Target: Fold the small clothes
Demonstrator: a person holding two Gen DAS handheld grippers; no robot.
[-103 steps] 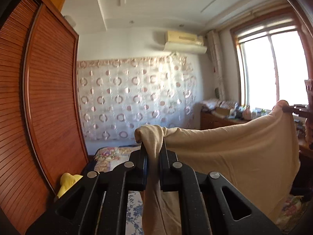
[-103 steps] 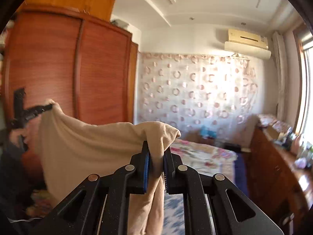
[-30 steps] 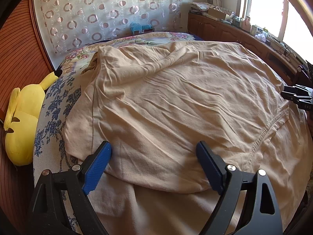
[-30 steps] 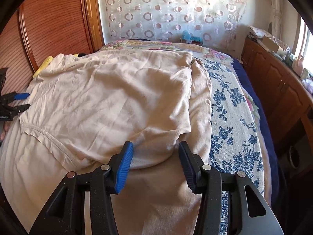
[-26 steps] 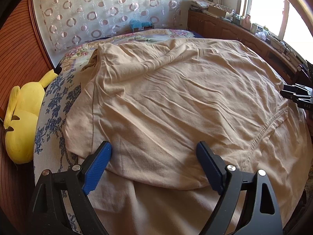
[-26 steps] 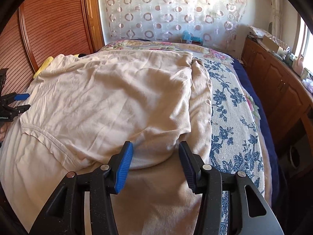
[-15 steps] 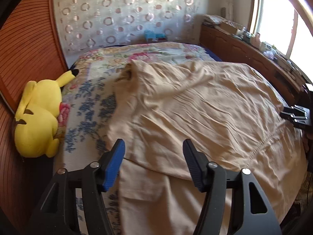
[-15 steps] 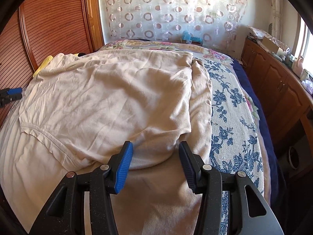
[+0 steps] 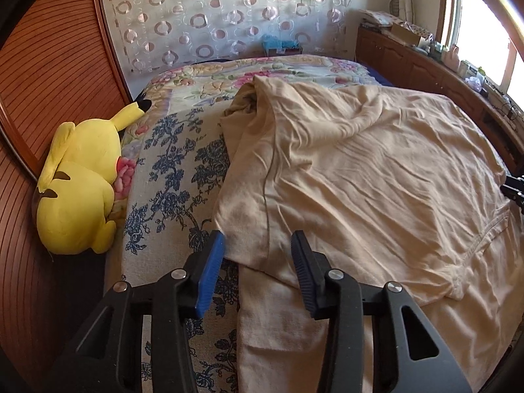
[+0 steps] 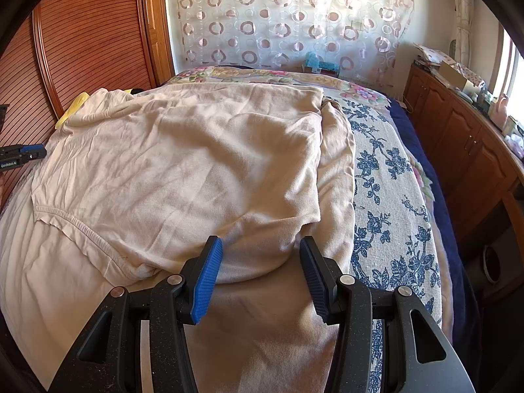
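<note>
A beige garment (image 9: 366,177) lies spread on the bed, folded over on itself with a seamed edge near the front; it also shows in the right wrist view (image 10: 183,170). My left gripper (image 9: 258,245) is open and empty, its jaws on either side of the garment's near left corner. My right gripper (image 10: 260,245) is open and empty, just short of the folded edge near the garment's right side. The other gripper's tip shows at each view's edge.
The bed has a blue floral cover (image 9: 170,190) (image 10: 386,203). A yellow plush toy (image 9: 78,183) lies at the bed's left by a wooden wardrobe (image 10: 82,49). A wooden cabinet (image 10: 465,137) runs along the right. A circle-patterned curtain (image 9: 222,13) hangs behind.
Both grippers let go of the garment, which now lies on the bed. In the last second my left gripper moved left to the garment's left corner and narrowed its opening; the right one stayed.
</note>
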